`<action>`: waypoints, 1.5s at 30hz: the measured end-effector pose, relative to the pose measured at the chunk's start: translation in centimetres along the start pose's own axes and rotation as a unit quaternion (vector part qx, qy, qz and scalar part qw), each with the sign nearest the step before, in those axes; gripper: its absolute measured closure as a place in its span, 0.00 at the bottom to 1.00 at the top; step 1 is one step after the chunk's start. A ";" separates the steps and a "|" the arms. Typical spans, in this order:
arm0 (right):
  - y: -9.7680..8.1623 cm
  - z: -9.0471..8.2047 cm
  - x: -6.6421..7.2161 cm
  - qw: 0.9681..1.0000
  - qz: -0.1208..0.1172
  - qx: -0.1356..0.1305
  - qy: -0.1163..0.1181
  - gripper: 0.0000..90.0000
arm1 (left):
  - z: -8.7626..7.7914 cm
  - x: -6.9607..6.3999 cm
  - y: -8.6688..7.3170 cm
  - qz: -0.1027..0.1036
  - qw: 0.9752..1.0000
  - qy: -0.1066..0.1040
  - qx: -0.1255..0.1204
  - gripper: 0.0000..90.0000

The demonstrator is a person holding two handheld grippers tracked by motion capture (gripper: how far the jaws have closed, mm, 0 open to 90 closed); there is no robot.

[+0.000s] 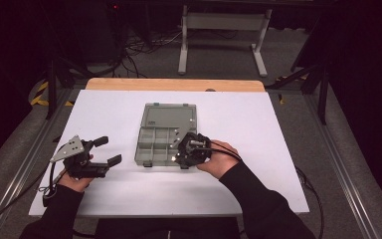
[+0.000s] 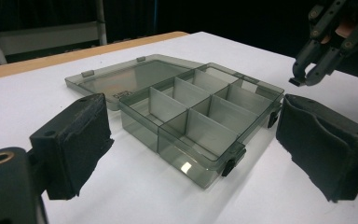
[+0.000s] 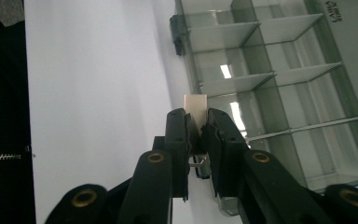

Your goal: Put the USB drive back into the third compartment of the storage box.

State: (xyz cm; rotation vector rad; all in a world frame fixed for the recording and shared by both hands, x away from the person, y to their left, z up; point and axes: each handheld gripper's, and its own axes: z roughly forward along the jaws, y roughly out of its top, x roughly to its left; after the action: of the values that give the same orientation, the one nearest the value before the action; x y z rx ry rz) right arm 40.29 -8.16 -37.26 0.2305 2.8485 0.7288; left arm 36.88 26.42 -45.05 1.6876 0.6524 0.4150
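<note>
A small pale piece [image 3: 195,108] sat clamped in the right gripper [image 3: 196,125], its lower part hidden between the jaws (its nature too unclear to tell); the picture's edge cut off the organizer box [image 3: 279,84].

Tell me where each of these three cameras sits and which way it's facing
High view: above the person's side, looking forward and down on the white table; both forearms enter from below, left gripper open, right gripper over the organizer box.
Left gripper view: rides the left gripper, looking low across the table at the organizer box between its spread jaws.
Right gripper view: rides the right gripper, jaws shut on a small pale piece.
All three share the open box.
</note>
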 end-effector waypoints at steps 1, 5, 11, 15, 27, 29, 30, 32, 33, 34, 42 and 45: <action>0.1 0.0 -0.2 1.000 0.002 -0.003 -0.003 0.88 | 0.0 0.0 0.0 0.000 1.000 0.000 0.000 0.12; 0.4 -0.2 -0.9 1.000 0.007 -0.004 -0.007 0.88 | 0.0 0.0 0.0 -0.001 1.000 0.000 -0.001 0.12; 0.7 0.1 -1.9 1.000 0.017 -0.008 -0.013 0.88 | 0.0 0.0 0.0 -0.001 1.000 0.000 0.000 0.12; 0.8 0.2 -2.4 1.000 0.023 -0.009 -0.015 0.88 | 0.0 0.0 0.0 -0.001 1.000 0.000 0.000 0.12; 0.8 0.8 -4.6 0.998 0.058 -0.010 -0.022 0.88 | 0.1 0.0 -0.1 -0.003 1.000 -0.001 0.000 0.12; 0.8 1.0 -5.0 0.998 0.064 -0.010 -0.022 0.88 | 0.1 0.0 -0.1 -0.003 1.000 -0.001 0.000 0.12; 0.7 1.1 -5.1 0.998 0.063 -0.011 -0.021 0.88 | 0.1 0.0 -0.1 -0.004 1.000 -0.002 0.001 0.12; 0.8 1.3 -5.5 0.997 0.070 -0.009 -0.025 0.88 | 0.1 0.0 -0.1 -0.005 1.000 -0.002 0.002 0.12; 0.8 1.4 -5.7 0.997 0.073 -0.010 -0.024 0.88 | 0.1 0.0 -0.1 -0.005 1.000 -0.002 0.002 0.12; 0.8 1.5 -5.9 0.997 0.076 -0.010 -0.025 0.88 | 0.1 0.0 -0.1 -0.005 1.000 -0.002 0.002 0.12; 0.7 2.2 -6.9 0.996 0.089 -0.009 -0.027 0.88 | 0.0 0.0 -0.1 -0.003 1.000 0.000 0.000 0.12; 0.7 2.5 -7.2 0.995 0.094 -0.006 -0.029 0.88 | 0.0 0.0 -0.1 -0.003 1.000 0.000 0.001 0.12</action>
State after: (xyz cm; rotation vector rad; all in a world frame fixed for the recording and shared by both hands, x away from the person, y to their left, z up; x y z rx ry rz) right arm 47.88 -7.82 -38.04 0.5147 2.7917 0.7601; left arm 36.90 26.43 -45.14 1.6871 0.6568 0.4099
